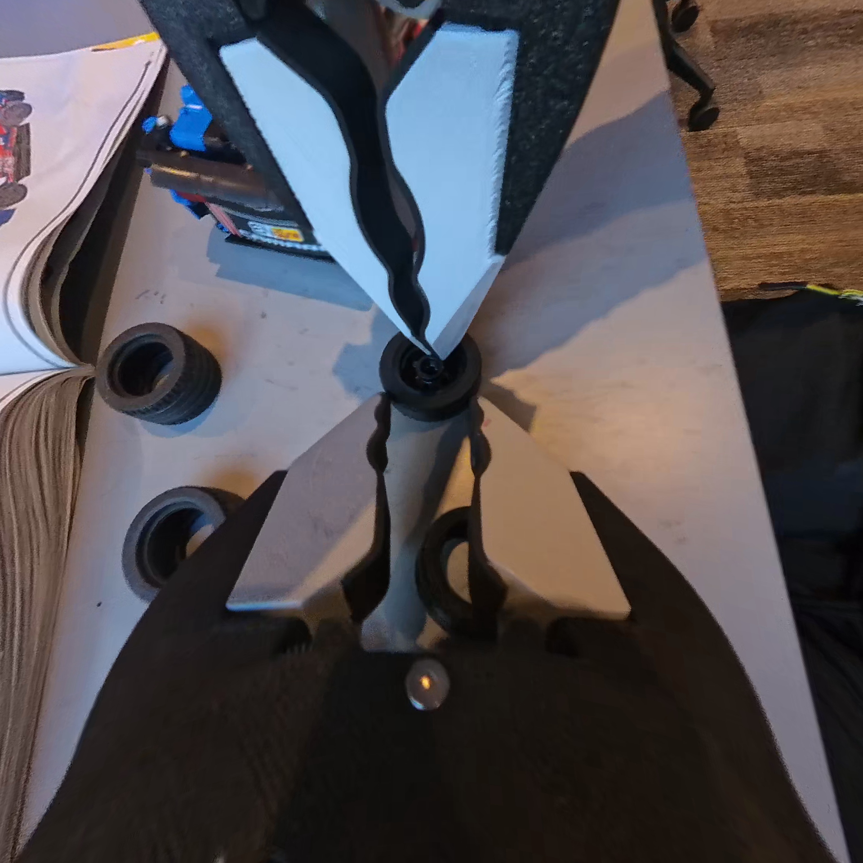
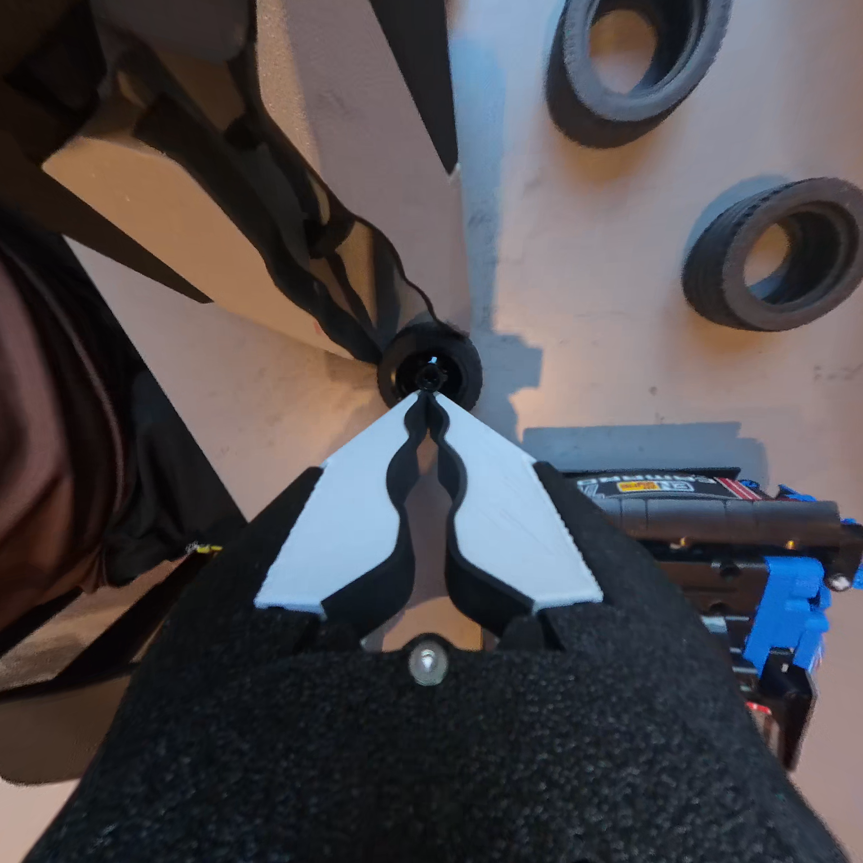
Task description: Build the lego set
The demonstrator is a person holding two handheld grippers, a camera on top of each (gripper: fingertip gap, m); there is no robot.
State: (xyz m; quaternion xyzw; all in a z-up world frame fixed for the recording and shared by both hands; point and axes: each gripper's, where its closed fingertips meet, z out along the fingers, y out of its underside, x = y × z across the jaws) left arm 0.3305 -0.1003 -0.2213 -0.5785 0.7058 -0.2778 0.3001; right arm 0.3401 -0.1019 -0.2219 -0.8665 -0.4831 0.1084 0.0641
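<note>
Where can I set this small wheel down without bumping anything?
Freest: bare table right of the small wheel, out to the table's edge. There is a narrower strip between the wheel and the car chassis. The left is crowded: loose tyres sit by the open booklet.

Black textured left tongs [image 1: 427, 405], right tongs [image 2: 426, 395], pale-blue fingers, wavy black pads, silver screw

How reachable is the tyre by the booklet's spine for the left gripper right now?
Probably not yet. The left gripper is clamped on the small wheel, with the right gripper at its hub. The table between it and that tyre looks bare, so after letting go, likely yes.
</note>
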